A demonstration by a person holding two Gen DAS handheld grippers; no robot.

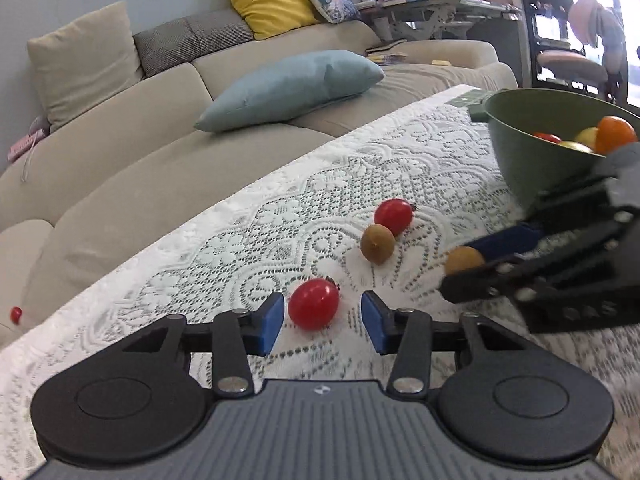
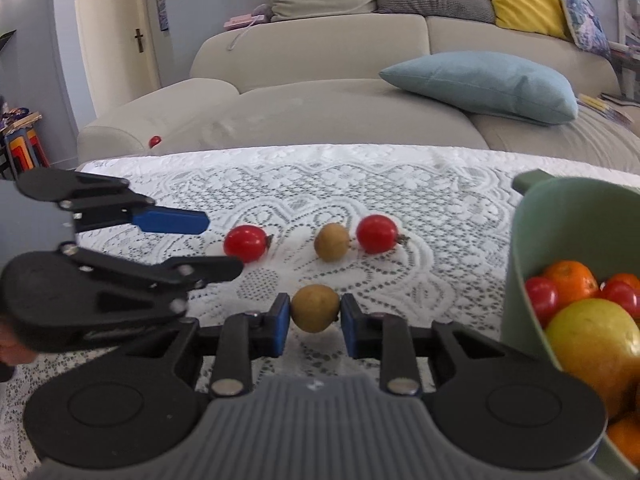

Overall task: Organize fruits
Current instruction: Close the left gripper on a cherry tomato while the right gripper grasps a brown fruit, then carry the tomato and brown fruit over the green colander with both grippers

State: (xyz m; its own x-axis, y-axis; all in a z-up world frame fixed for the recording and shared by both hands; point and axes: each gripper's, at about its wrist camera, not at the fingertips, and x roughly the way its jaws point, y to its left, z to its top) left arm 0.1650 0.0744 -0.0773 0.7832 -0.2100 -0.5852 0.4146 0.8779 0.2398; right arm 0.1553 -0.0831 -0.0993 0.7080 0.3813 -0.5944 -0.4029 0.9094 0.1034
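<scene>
My left gripper is open, its blue pads on either side of a red cherry tomato on the lace cloth, not touching it. My right gripper is shut on a brown longan; it also shows in the left wrist view. A second longan and a second red tomato lie side by side farther back. A green bowl at the right holds oranges, tomatoes and a yellow-green fruit. The left gripper appears in the right wrist view beside its tomato.
The table is covered with a white lace cloth. A beige sofa with a light blue cushion lies just beyond the far table edge. A small red tomato rests on the sofa.
</scene>
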